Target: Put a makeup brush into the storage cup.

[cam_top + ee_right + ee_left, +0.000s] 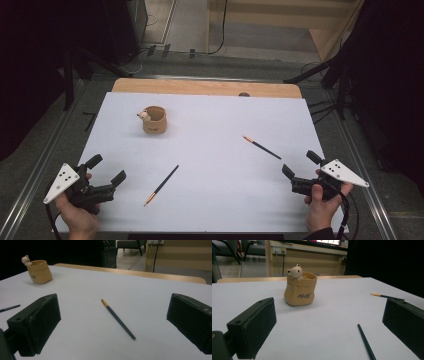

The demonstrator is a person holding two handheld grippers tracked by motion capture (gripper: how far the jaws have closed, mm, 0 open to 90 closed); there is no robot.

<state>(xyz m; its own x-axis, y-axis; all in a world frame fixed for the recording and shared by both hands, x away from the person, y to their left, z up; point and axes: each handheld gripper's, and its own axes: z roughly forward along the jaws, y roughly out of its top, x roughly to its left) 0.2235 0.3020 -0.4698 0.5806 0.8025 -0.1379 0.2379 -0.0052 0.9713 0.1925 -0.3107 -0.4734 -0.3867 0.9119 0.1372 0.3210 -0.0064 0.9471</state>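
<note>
A white sheet covers the table (210, 200), and a person holds a gripper at each near corner of it. The left gripper (107, 169) sits at the near left edge in the person's left hand (80, 212), its two black jaws spread wide with nothing between them; in the left gripper view they frame the bare sheet and point toward a tan ceramic pen pot (300, 288) shaped like a sack, with a small bear figure (295, 271) peeking over its rim. That pot stands upright on the far left part of the sheet, well apart from both grippers. The right gripper (301, 164) rests at the near right edge in the right hand (322, 202), jaws likewise released and empty. Just ahead of it lies a dark pencil (118, 318) with an orange end, flat on the sheet and slanting away from the gripper, touching neither jaw. A second dark pencil (162, 185) lies flat near the middle front of the sheet, between the two grippers and closer to the left one, its orange end toward the near edge. Both pencils are outside the pot.
</note>
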